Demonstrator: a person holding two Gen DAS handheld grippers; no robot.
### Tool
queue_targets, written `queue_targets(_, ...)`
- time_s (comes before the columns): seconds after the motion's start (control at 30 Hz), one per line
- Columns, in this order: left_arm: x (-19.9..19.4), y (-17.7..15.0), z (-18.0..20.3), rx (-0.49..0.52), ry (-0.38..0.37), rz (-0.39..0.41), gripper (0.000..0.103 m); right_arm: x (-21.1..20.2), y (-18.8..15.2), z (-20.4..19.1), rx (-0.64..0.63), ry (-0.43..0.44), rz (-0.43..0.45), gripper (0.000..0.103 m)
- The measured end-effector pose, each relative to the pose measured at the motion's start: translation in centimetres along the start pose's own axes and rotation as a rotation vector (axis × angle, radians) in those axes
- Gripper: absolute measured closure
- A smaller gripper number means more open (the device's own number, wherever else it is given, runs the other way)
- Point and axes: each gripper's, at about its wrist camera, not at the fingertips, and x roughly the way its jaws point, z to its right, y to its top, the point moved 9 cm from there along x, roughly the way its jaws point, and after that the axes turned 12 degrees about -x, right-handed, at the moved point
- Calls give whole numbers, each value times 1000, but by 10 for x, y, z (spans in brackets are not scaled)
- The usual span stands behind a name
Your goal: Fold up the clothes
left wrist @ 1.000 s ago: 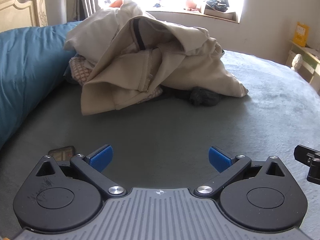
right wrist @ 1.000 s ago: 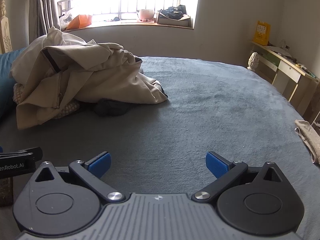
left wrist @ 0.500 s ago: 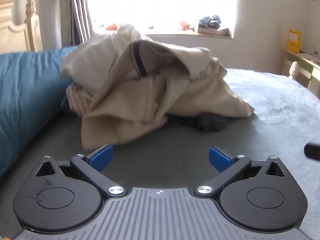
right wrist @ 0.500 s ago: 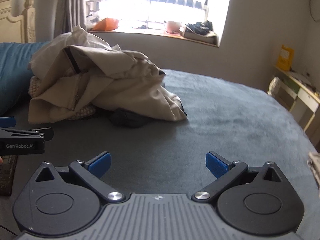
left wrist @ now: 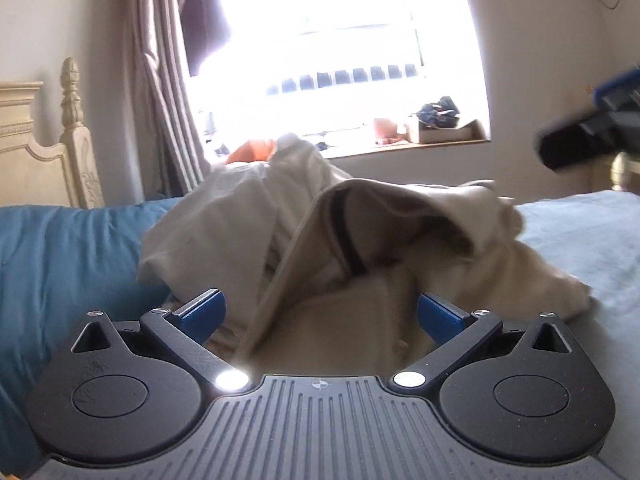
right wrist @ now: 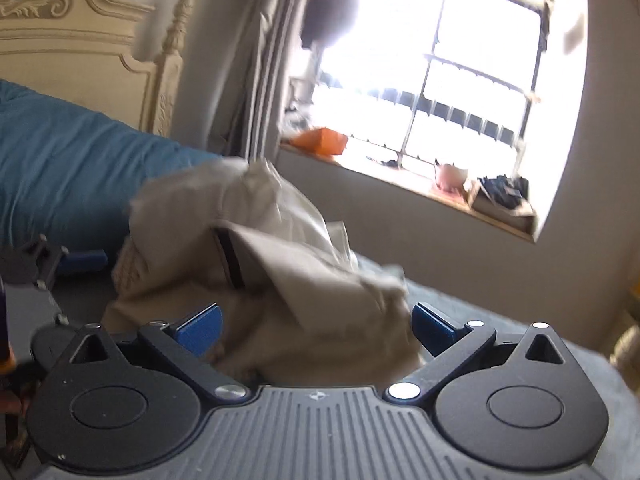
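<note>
A heap of beige clothes (left wrist: 360,240) lies on the grey bed cover (left wrist: 580,224), with a dark strap showing in a fold. My left gripper (left wrist: 320,316) is open right in front of the heap, its blue pads on either side of the lower cloth without pinching it. In the right wrist view the same beige heap (right wrist: 280,272) fills the middle, and my right gripper (right wrist: 318,324) is open close against it. The other gripper appears blurred at the right edge (left wrist: 592,136) of the left view and at the left edge (right wrist: 48,264) of the right view.
A teal duvet (left wrist: 60,264) lies left of the heap. A cream headboard (right wrist: 80,40) and curtain (left wrist: 160,100) stand behind. The bright window sill (left wrist: 420,140) holds a box with dark items and an orange object. The grey cover extends to the right.
Both grippers have moved forward to the clothes heap, which now fills the space between their fingers. Both views have tilted upward toward the window. The jaws stay open.
</note>
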Motion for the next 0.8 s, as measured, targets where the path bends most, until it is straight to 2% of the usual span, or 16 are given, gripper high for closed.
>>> queue_targets(0.17,22,5,-11,62,32,52,1,58,21,-1,-8,-4,-28,0)
queue_targets(0.3,36,9,-18,50,27,55,4,91,27,-12,-48,27,-52,2)
queue_targets(0.4,49,5,-18,38,16,28,14,109,32,-20,-77,43,-65,9)
queue_targets(0.47,58,1,-16,41,4,-12,38,121,33,-22,-81,41,-89,27)
queue_targets(0.53,67,-2,-16,37,1,-53,50,133,34,-25,-90,46,-120,30)
queue_targets(0.6,70,-1,-16,34,1,-56,66,143,31,-30,-126,39,-160,39)
queue_targets(0.63,70,0,-16,36,6,-56,81,147,27,-33,-149,35,-186,44)
queue_targets(0.67,71,1,-17,37,11,-65,92,151,23,-36,-174,29,-213,54)
queue_targets(0.73,72,1,-16,36,14,-92,97,155,15,-43,-227,15,-247,69)
queue_targets(0.8,67,1,-16,14,6,-98,100,154,10,-49,-277,2,-256,79)
